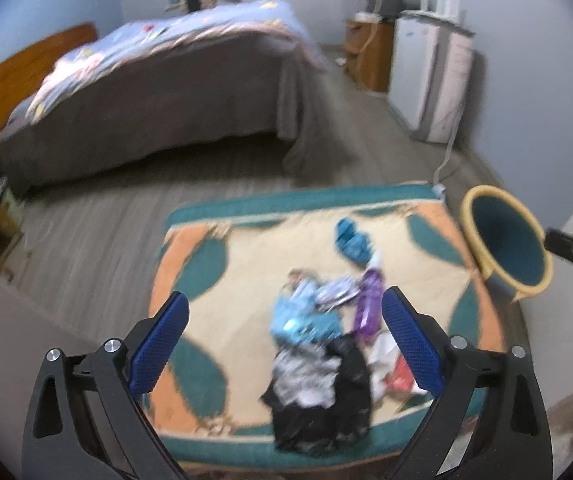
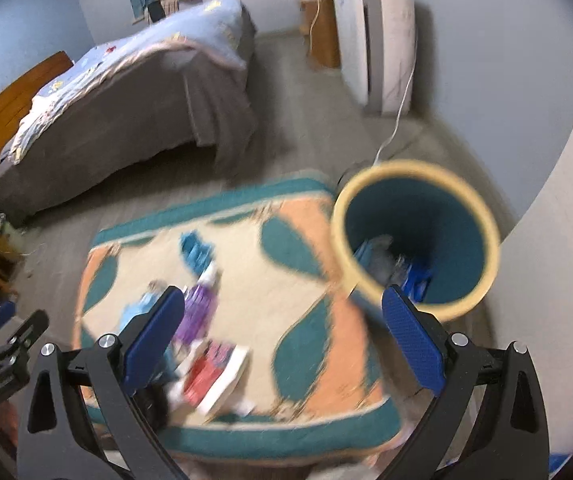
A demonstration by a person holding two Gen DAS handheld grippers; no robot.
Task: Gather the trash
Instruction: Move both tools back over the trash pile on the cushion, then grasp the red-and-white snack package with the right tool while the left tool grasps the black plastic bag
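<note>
Underfoot, a grey wood-look floor (image 1: 98,232) carries a rug (image 1: 246,264) patterned in cream, orange and teal, in a bedroom with pale blue walls. On the rug lies the trash: a loose pile (image 1: 318,344) of wrappers and bags, blurred in both views, with a black plastic bag (image 1: 338,408) nearest the camera, a light blue packet (image 1: 298,320), a purple wrapper (image 1: 368,304) and a red and white packet (image 2: 214,376) at its edge. A blue crumpled piece (image 1: 352,242) lies apart, farther up the rug. Just beside the rug's right edge stands a teal bin (image 2: 474,208) with a yellow rim, holding some blue and grey scraps at the bottom.

The left gripper (image 1: 284,338) hangs above the pile with its jaws spread wide and nothing between them. The right gripper (image 2: 282,332) is likewise wide and empty, above the rug between pile and bin.

Beyond the rug stand a bed (image 1: 158,92) with a wooden headboard (image 1: 10,80) and a white cabinet (image 1: 430,76) by the wall, a cord (image 2: 400,108) trailing from it toward the bin.
</note>
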